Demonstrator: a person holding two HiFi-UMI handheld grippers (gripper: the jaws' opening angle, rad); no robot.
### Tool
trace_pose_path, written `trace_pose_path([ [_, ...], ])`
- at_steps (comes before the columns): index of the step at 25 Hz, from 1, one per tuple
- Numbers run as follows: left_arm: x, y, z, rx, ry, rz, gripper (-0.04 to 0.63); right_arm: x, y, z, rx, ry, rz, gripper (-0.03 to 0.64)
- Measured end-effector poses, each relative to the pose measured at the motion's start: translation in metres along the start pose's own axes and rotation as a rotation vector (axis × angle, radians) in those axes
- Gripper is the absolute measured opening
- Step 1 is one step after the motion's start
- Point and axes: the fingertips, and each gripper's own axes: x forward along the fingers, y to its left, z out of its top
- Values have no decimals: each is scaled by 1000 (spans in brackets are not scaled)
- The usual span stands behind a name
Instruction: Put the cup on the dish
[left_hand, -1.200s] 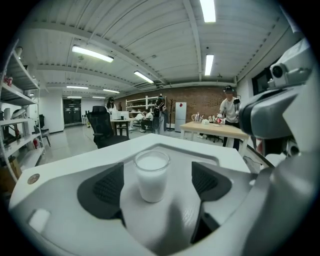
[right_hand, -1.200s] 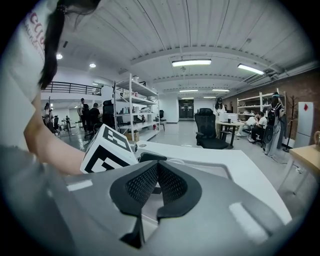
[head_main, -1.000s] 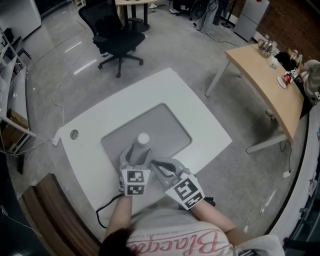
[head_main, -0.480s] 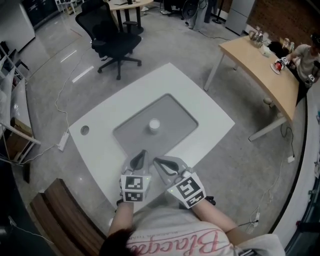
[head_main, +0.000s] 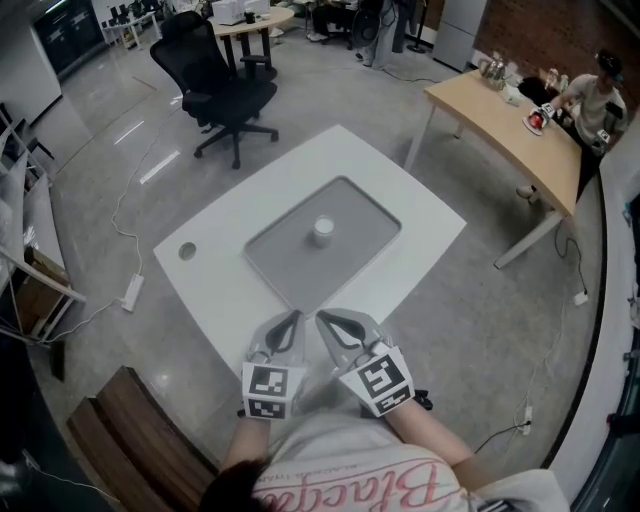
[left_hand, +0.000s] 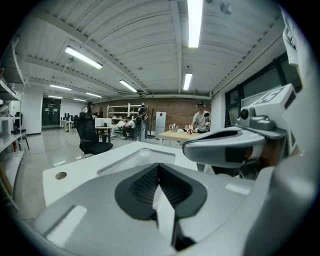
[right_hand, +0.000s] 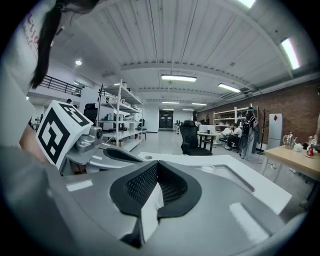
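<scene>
A small white cup (head_main: 322, 229) stands upright in the middle of the flat grey dish (head_main: 360, 215), which lies on the white table (head_main: 420, 240). Both grippers hang side by side close to my body, off the table's near corner and well short of the cup. My left gripper (head_main: 293, 318) is shut with nothing in it; its own view shows the ribbed pads (left_hand: 145, 182) pressed together. My right gripper (head_main: 322, 318) is likewise shut and empty, its pads (right_hand: 142, 185) meeting. The dish (left_hand: 145, 152) appears low and distant beyond the left jaws.
A black office chair (head_main: 225, 85) stands beyond the table's far corner. A wooden desk (head_main: 500, 110) with small items and a seated person (head_main: 590, 100) is at the right. A power strip (head_main: 132, 292) and cable lie on the floor at the left; a wooden bench (head_main: 130, 440) is near my left side.
My left gripper stood at the cup a second ago; it has let go, drawn back and shut empty. Both grippers have pulled back off the table. The cup has stayed on the dish.
</scene>
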Motion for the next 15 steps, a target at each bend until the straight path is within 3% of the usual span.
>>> trace_pose_path([
  [8, -30, -5, -14, -51, -35, -51, -2, -13, 25, -7, -46, 7, -65, 2],
  [15, -47, 2, -14, -47, -40, -68, -2, -23, 35, -9, 12, -4, -126, 2],
])
